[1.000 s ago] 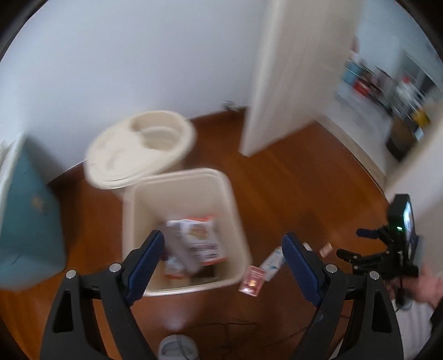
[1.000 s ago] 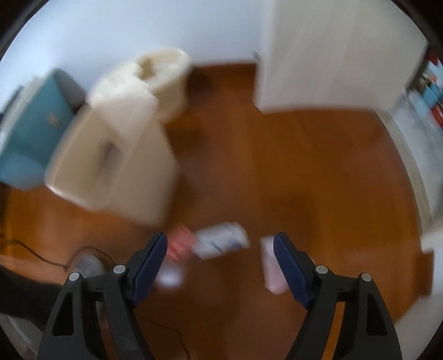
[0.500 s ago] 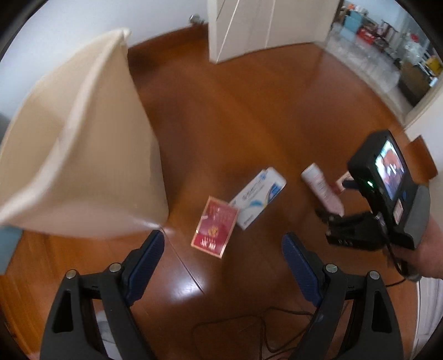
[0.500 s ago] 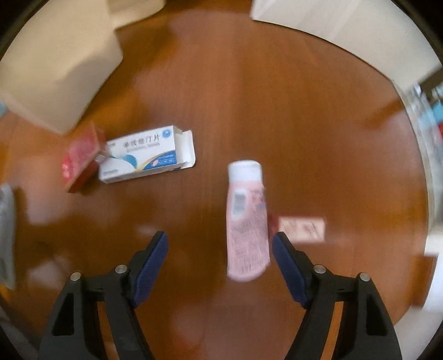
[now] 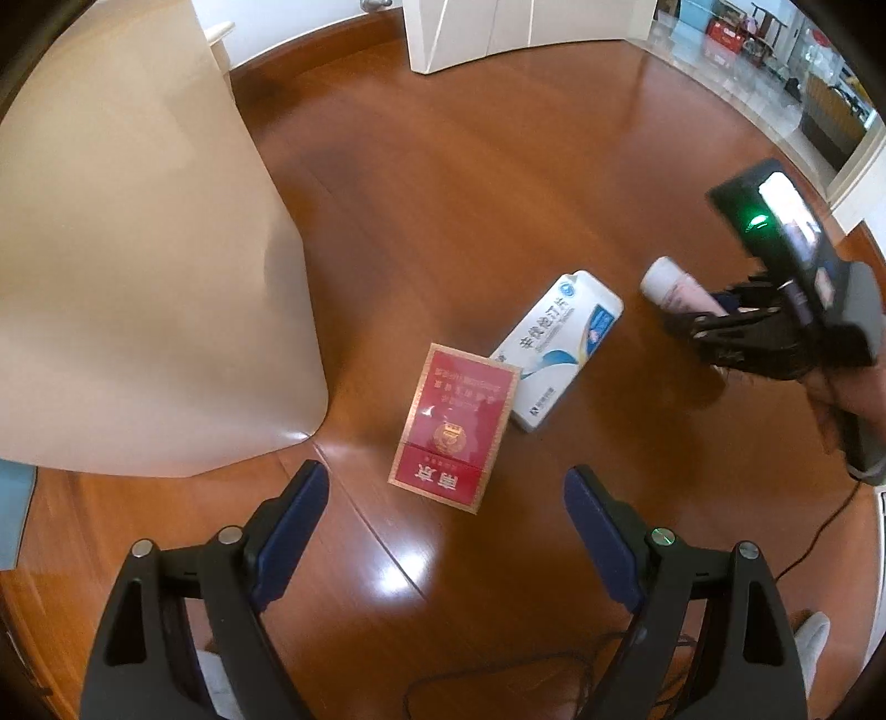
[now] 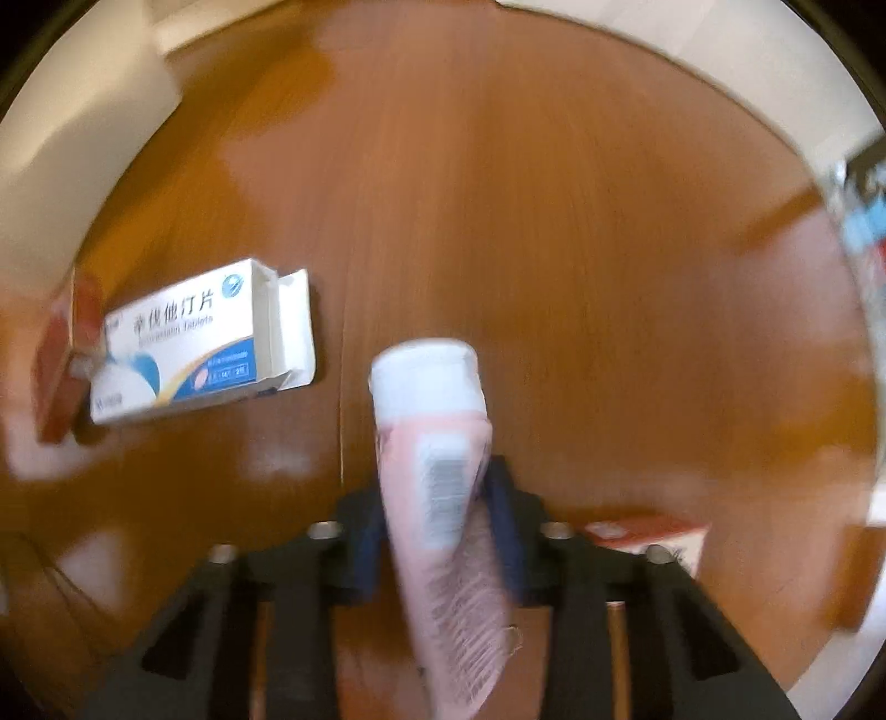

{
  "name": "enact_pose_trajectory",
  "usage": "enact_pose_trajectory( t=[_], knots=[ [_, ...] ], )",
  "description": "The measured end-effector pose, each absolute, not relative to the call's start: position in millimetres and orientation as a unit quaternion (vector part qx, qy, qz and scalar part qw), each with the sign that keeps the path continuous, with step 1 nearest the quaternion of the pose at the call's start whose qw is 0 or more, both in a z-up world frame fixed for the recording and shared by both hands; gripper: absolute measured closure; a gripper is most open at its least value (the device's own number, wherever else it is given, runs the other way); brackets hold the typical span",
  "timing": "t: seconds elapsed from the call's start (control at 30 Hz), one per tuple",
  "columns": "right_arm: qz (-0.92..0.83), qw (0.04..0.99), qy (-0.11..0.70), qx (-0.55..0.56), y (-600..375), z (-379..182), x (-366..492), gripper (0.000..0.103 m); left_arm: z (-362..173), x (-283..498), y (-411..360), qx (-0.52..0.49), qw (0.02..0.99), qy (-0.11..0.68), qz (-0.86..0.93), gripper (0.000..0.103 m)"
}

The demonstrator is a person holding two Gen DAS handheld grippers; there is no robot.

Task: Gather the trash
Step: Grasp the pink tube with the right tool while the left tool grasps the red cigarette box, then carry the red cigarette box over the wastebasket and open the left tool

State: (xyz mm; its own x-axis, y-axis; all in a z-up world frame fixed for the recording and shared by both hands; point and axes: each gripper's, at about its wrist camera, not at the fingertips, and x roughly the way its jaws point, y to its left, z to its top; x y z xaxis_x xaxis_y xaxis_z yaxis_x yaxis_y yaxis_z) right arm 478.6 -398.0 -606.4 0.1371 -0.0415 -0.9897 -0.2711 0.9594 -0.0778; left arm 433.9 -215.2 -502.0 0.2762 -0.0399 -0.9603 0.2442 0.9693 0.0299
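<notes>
A red cigarette pack (image 5: 454, 423) lies on the wood floor just ahead of my open, empty left gripper (image 5: 446, 504). A white and blue medicine box (image 5: 556, 357) lies beside the pack, its end flap open in the right wrist view (image 6: 199, 343). My right gripper (image 6: 437, 509) is shut on a pink tube with a white cap (image 6: 443, 498), low over the floor. The tube (image 5: 678, 288) and right gripper (image 5: 736, 332) also show at the right of the left wrist view. The cream trash bin (image 5: 133, 266) stands at the left.
A small red and white box (image 6: 648, 534) lies on the floor right of the held tube. A white door (image 5: 498, 27) stands at the back. A black cable (image 5: 819, 531) runs along the floor at the right. A teal object (image 5: 14, 509) sits at the far left edge.
My right gripper has dropped onto the pink tube and shut on it. My left gripper has come lower and closer to the red pack, still open.
</notes>
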Motion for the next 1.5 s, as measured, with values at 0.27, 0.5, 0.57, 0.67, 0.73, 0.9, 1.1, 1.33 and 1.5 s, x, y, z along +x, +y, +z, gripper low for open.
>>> enact_pose_trajectory(
  t=[0.27,0.5,0.57,0.67,0.73,0.9,1.1,1.33,1.5],
  knots=[
    [0.103,0.787,0.606,-0.047,-417,-568,444,0.079,-544,456,-230,0.13,0.767,0.613,-0.138,0.016],
    [0.101,0.802,0.588,-0.003,-438,-554,421,0.079,-577,476,-234,0.168,0.729,0.636,-0.191,0.016],
    [0.101,0.803,0.587,0.001,-442,-555,412,0.079,-584,482,-233,0.165,0.717,0.645,-0.207,0.016],
    [0.098,0.803,0.588,0.006,-446,-557,409,0.079,-590,485,-233,0.162,0.709,0.648,-0.225,0.017],
    [0.095,0.803,0.589,0.005,-441,-557,413,0.079,-589,487,-230,0.152,0.709,0.651,-0.225,0.047],
    [0.086,0.807,0.584,0.011,-447,-550,419,0.079,-582,491,-226,0.131,0.712,0.651,-0.229,0.048],
    [0.081,0.808,0.583,0.014,-448,-528,411,0.079,-537,466,-247,0.163,0.75,0.599,-0.227,0.048],
    [0.064,0.823,0.565,0.006,-448,-435,380,0.079,-413,449,-259,0.146,0.82,0.52,-0.191,0.048],
    [0.052,0.849,0.526,0.011,-438,-338,352,0.079,-312,451,-226,0.13,0.862,0.467,-0.145,0.048]
  ],
)
